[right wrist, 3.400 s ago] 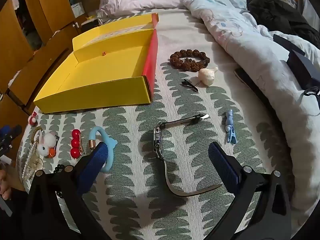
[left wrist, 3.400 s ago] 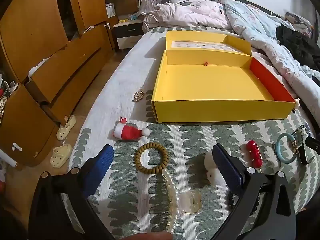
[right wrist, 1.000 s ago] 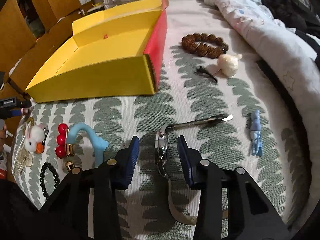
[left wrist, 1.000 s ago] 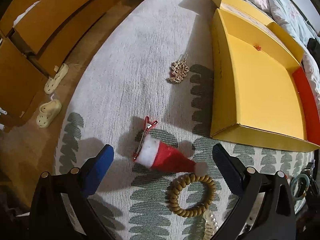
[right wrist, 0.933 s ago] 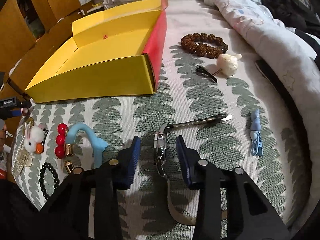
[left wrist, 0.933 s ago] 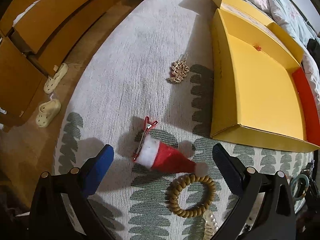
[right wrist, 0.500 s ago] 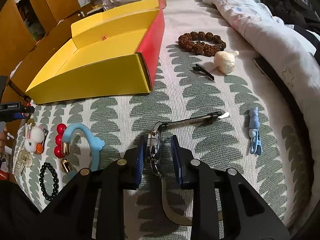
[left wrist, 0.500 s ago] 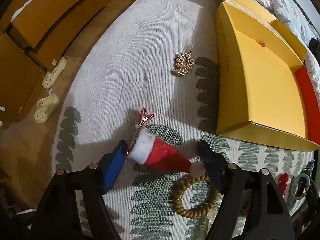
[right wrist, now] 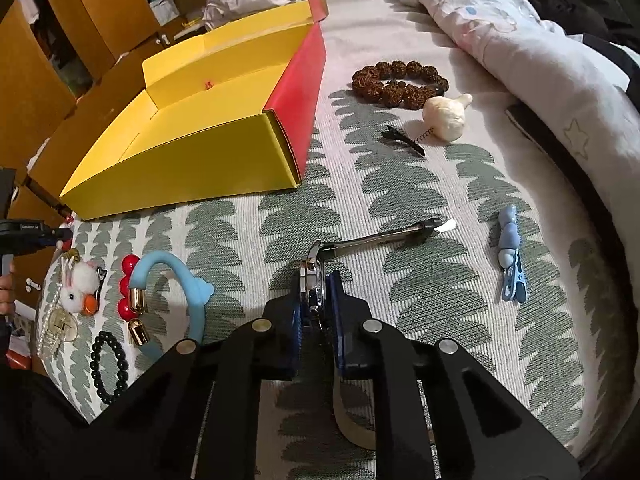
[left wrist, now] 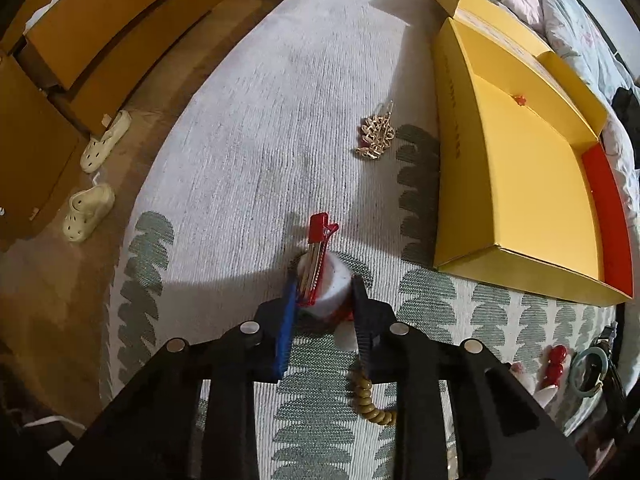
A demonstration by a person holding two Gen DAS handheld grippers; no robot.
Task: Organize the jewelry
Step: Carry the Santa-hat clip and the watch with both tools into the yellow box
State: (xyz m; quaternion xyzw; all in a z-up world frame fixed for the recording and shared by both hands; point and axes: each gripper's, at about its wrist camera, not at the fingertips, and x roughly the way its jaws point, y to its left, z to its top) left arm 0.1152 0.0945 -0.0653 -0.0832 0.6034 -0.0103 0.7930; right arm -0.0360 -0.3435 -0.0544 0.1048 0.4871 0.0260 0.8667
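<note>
A red and white Santa hat hair clip (left wrist: pixel 320 276) stands on edge on the patterned bedspread. My left gripper (left wrist: pixel 323 300) has its jaws closing on it, with both pads against its sides. In the right wrist view a silver watch (right wrist: pixel 313 280) lies on the bedspread with its strap trailing right. My right gripper (right wrist: pixel 316 292) is shut on the watch case. The open yellow box (left wrist: pixel 520 184) with one red wall sits right of the hat clip, and in the right wrist view the box (right wrist: pixel 192 160) is up and to the left of the watch.
A gold brooch (left wrist: pixel 376 136) and a tan coil hair tie (left wrist: pixel 368 400) lie near the hat. Around the watch are a blue bangle (right wrist: pixel 180 292), red beads (right wrist: pixel 128 288), brown bead bracelet (right wrist: pixel 400 80), black clip (right wrist: pixel 402 140) and blue clip (right wrist: pixel 510 256). The bed edge and slippers (left wrist: pixel 88 212) are left.
The left jaws came in from wide open onto the Santa hat clip, which turned up on edge. The right jaws narrowed from either side of the watch case until they gripped it.
</note>
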